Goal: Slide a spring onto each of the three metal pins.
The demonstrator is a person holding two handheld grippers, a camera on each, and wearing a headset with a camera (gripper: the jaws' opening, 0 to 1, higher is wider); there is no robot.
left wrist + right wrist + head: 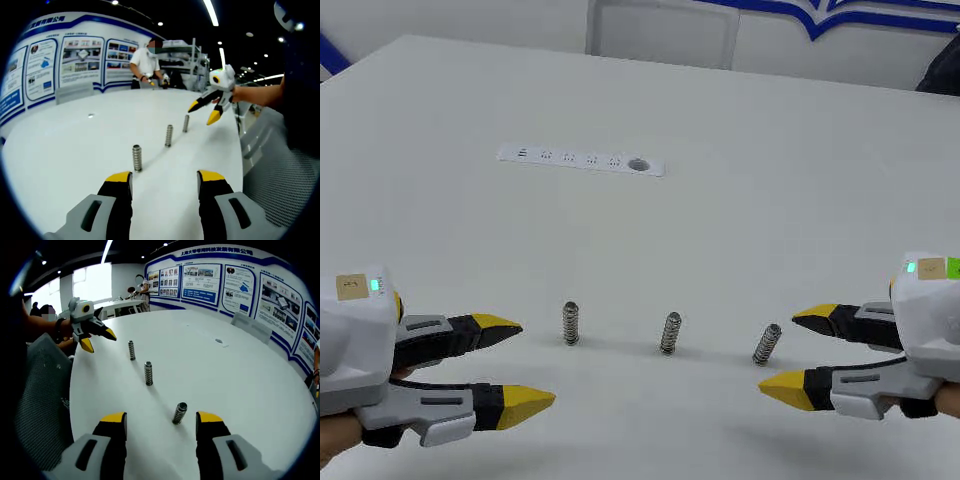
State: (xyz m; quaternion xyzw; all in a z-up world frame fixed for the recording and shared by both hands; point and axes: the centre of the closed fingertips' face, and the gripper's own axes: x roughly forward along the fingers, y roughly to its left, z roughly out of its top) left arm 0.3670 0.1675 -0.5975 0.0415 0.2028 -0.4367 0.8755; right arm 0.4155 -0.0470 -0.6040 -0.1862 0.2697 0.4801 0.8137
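Evidently the springs are standing in a row between left claw and right claw, both gaping apart, empty.

The left gripper and the right gripper look alike: a white boxy body, grey jaws turning black and ending in pointed yellow tips, a small tan label on top with a green light beside it
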